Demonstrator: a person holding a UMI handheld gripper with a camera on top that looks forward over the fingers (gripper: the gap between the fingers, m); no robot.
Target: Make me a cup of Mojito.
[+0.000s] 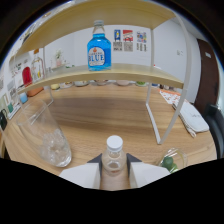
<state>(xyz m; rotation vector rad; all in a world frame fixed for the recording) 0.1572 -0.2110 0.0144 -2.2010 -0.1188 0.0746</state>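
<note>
My gripper is shut on a small clear bottle with a white cap, held upright between the two fingers above the wooden table. To the left of the fingers stands a tall clear glass with ice in its bottom. A blue bottle labelled BLUE stands on the middle board of a white shelf beyond the fingers. Just right of the fingers lies a small glass bowl holding green lime pieces.
The shelf's white legs come down onto the table ahead and to the right. A white device lies at the far right. Small objects and bowls sit under and along the shelf at the left, with posters on the back wall.
</note>
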